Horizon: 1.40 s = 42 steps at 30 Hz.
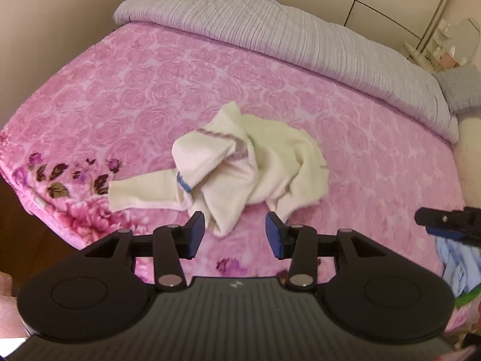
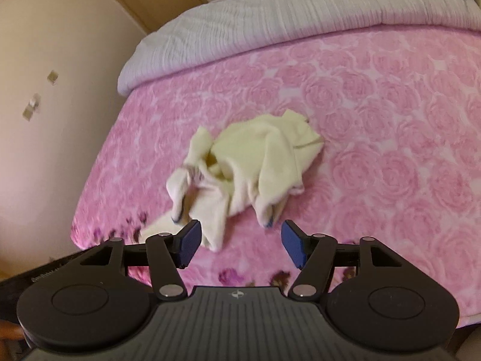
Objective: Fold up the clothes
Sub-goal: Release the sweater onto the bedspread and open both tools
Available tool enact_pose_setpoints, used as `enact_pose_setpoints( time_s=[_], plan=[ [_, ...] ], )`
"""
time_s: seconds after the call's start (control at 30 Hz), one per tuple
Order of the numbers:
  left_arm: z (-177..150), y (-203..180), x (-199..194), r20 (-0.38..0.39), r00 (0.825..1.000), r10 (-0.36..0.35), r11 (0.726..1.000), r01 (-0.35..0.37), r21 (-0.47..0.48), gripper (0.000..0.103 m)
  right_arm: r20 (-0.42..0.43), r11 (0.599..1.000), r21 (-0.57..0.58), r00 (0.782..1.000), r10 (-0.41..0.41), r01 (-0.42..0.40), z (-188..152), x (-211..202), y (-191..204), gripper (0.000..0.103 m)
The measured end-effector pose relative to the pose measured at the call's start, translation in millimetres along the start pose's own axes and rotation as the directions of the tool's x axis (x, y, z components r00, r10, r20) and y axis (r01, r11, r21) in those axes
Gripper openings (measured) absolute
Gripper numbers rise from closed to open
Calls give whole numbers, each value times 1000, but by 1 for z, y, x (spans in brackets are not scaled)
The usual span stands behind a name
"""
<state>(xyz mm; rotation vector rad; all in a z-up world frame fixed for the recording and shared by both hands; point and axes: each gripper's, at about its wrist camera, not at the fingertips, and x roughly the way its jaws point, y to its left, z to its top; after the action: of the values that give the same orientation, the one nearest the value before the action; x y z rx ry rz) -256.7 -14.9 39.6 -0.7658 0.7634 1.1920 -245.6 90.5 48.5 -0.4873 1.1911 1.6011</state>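
Note:
A cream knitted sweater [image 1: 249,165] with blue and purple trim lies crumpled in a heap on the pink rose-patterned blanket [image 1: 135,90]; one sleeve [image 1: 141,194] stretches out to the left. My left gripper [image 1: 236,233] hangs open just short of the heap's near edge, with a fold of cloth seen between its blue pads but not pinched. In the right wrist view the same sweater [image 2: 252,162] sits ahead of my right gripper [image 2: 240,243], which is open and holds nothing. The right gripper's tip [image 1: 445,222] shows at the right edge of the left wrist view.
A grey ribbed quilt [image 1: 270,27] is folded along the far end of the bed. Light blue clothing [image 1: 457,267] lies at the bed's right near corner. Beige walls flank the bed on the left, and wardrobe doors and a small vanity shelf [image 1: 436,51] stand behind.

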Motion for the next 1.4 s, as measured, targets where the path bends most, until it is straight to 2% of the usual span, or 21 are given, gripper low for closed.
enact_pose_setpoints(
  time_s=[0.13,0.23,0.43,0.7,0.97,1.4],
  plan=[
    [-24,-17,-17,12,999,30,999,-30,26,50,-3,997,-67,1000,-28,27,-18,-5,4,68],
    [-39,-26,-29,20,999,44,998,-45,40,55,-23,997,-77,999,-32,30,-31,-9,4,69],
    [-53,-35,-43,29,998,57,997,-58,60,56,-44,995,-95,998,-41,37,-47,-11,1,71],
    [-54,-35,-43,36,998,45,995,-48,84,59,-53,992,-112,996,-71,65,-49,-12,8,73],
    [-32,-15,-26,24,1000,19,992,-21,125,61,-40,992,-84,994,-101,97,-42,5,27,74],
    [36,52,23,-24,998,-54,970,59,237,62,-33,983,32,983,-180,181,-31,62,87,75]
  ],
)
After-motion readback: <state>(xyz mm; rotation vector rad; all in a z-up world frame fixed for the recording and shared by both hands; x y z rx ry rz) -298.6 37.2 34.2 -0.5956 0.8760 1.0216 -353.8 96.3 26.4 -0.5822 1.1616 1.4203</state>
